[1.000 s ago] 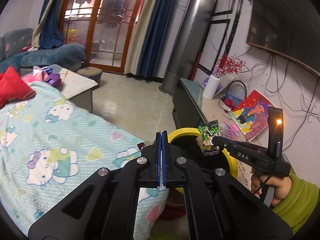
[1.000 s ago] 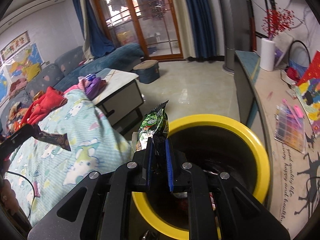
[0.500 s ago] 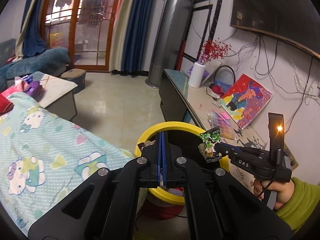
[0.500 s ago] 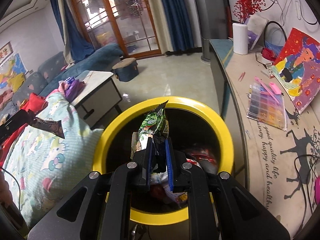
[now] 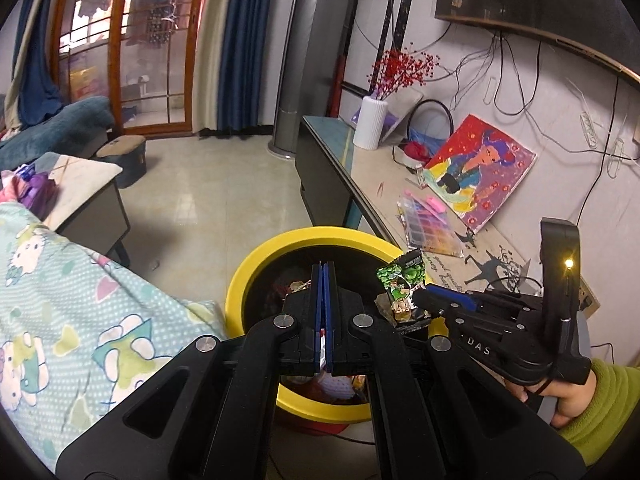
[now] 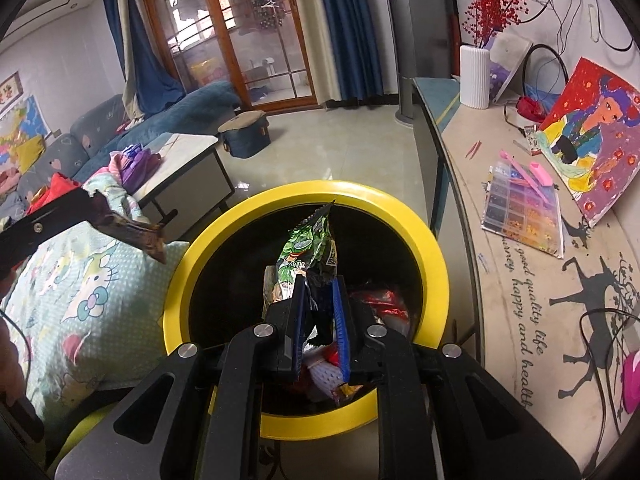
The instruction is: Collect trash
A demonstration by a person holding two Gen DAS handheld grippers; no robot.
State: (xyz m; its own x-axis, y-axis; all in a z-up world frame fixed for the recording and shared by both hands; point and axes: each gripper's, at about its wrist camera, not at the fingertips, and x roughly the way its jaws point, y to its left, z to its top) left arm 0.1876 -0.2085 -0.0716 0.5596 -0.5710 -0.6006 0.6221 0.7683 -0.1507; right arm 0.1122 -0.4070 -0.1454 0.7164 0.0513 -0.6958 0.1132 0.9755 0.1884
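Both tools are over the yellow-rimmed bin (image 6: 434,264), which stands on the floor between the bed with the cartoon-cat bedspread (image 6: 80,280) and the long worktop (image 6: 516,280) by the wall.

Right tool (image 6: 318,312): a green snack wrapper (image 6: 308,252) stands up between its blue pads, directly above the bin mouth. The jaws are opening and the gap shows, but the wrapper has not dropped; it seems to rest against the left pad. Bin already holds red and white litter at the bottom.

Left tool (image 5: 323,312): seen from its own camera the pads are pressed flat together. The right camera shows a dark brown wrapper (image 6: 132,234) pinched at its tip, hanging just outside the rim over the bedspread edge.

Step in hand, as I judge it: releasing the green wrapper into the bin.

Next: spread the right jaws fully so the wrapper falls clear, watching that it doesn't cling to a pad. Then bring the left tool in over the opening before I let go, or the brown wrapper lands on the bed.
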